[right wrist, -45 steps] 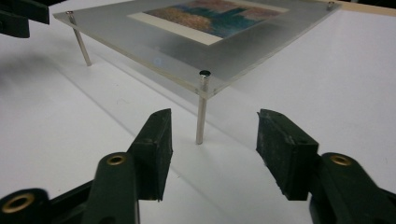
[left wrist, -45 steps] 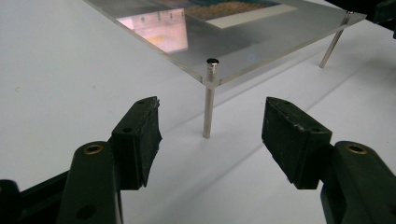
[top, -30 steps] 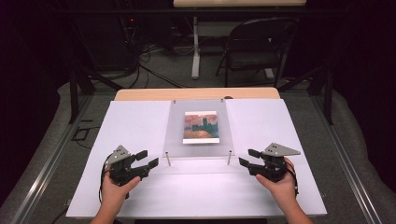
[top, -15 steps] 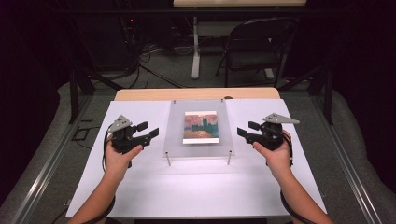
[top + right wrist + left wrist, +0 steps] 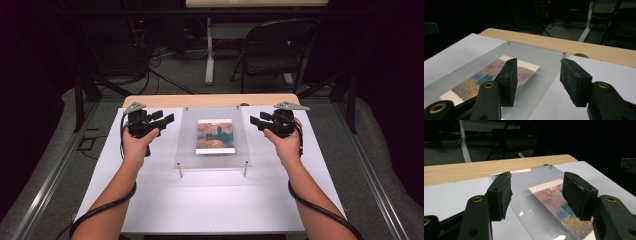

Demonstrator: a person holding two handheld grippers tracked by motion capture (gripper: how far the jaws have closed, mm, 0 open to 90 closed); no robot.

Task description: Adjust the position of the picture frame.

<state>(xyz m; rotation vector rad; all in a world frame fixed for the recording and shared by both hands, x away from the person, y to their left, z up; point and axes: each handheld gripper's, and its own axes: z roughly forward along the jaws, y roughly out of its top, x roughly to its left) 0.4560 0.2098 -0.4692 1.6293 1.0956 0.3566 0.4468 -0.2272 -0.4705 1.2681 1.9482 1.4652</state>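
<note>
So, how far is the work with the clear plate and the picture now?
Nothing looks done yet: the clear plate rests on its small posts, with the picture flat beneath it. In hand: the left gripper and right gripper, both open, sit at the plate's two side edges near the far end, gripping nothing. Left, I would guess: closing on the edges and lifting.

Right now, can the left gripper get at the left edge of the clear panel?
Probably yes: the left gripper is open, pointed at the clear panel, with bare white table between them.
</note>
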